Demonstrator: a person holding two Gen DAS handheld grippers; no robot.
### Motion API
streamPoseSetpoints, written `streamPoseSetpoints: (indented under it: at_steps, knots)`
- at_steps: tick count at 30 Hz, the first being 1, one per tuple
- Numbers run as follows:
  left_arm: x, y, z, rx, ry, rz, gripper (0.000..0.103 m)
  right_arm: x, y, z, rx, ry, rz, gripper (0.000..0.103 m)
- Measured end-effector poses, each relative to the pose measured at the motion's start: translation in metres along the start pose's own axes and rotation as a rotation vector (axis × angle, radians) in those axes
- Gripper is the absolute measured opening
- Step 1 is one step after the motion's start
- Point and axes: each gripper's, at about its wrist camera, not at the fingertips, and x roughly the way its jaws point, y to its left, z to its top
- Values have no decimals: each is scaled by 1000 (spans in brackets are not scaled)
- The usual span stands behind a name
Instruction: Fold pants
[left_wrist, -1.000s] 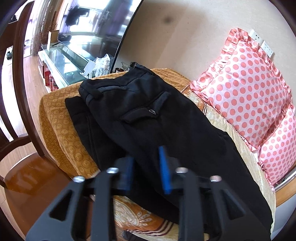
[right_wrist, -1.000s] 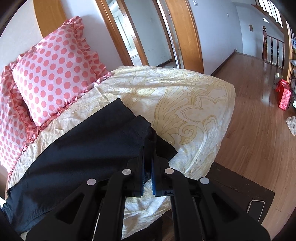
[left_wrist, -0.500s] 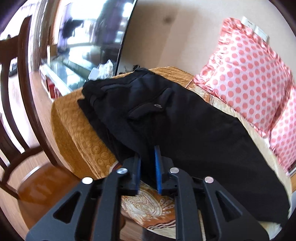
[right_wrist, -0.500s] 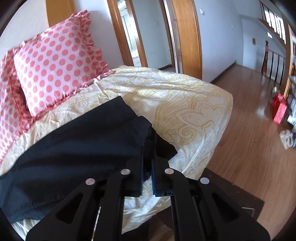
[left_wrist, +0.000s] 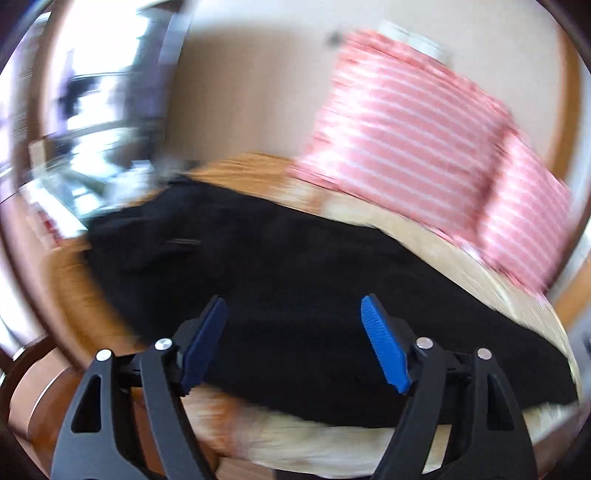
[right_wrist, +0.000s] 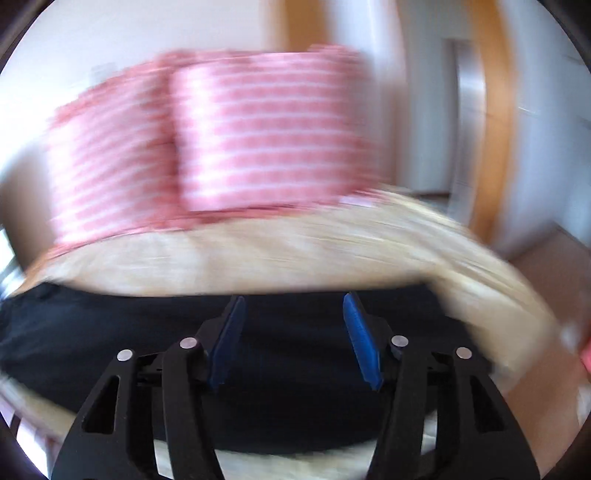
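The black pants (left_wrist: 314, 295) lie stretched along the near edge of the bed (left_wrist: 461, 258), and everything else can be placed from them. The left hand-held gripper (left_wrist: 295, 339) hangs just over the near side of the pants with its blue pads (left_wrist: 384, 347) spread wide apart and nothing between them; the dark cloth fills the gap behind the pads, but whether they touch it cannot be told through the blur. The right hand-held gripper (right_wrist: 293, 338) sits the same way over the pants (right_wrist: 110, 339), its blue pads (right_wrist: 360, 341) well apart and holding nothing, the cloth running left and right beneath and beyond them. Behind the pants, across a band of pale yellow bed cover (right_wrist: 295, 258), two pink pillows (right_wrist: 266, 129) lean against the wall; their pattern is smeared into stripes. The left wrist view alone shows the bulkier end of the pants, where the cloth is bunched and thicker, resting on an orange-brown cover (left_wrist: 74, 291) at that end of the bed, with a bright glassy blur (left_wrist: 92, 122) beyond it and a dark wooden chair (left_wrist: 26, 365) below the near corner. The right wrist view alone shows the other direction: a wooden door frame (right_wrist: 491, 129) beyond the far end of the pants and a patch of wooden floor (right_wrist: 546, 258) past the bed's rounded edge. Both views are heavily blurred, so fine detail of the fabric is lost.
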Motion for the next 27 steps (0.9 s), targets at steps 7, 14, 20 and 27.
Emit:
streamPoseSetpoints:
  at_steps: [7, 14, 20, 27]
  knots:
    - [50, -54, -25, 166, 160, -101, 78, 110, 169, 35, -304, 215, 481, 43]
    - [48, -43, -33, 153, 148, -137, 79, 196, 236, 29, -493, 390, 544, 34]
    - [49, -49, -36, 181, 139, -158, 87, 215, 237, 18, -556, 465, 541, 30]
    - [52, -57, -37, 223, 134, -151, 95, 208, 237, 15, -601, 455, 576, 3]
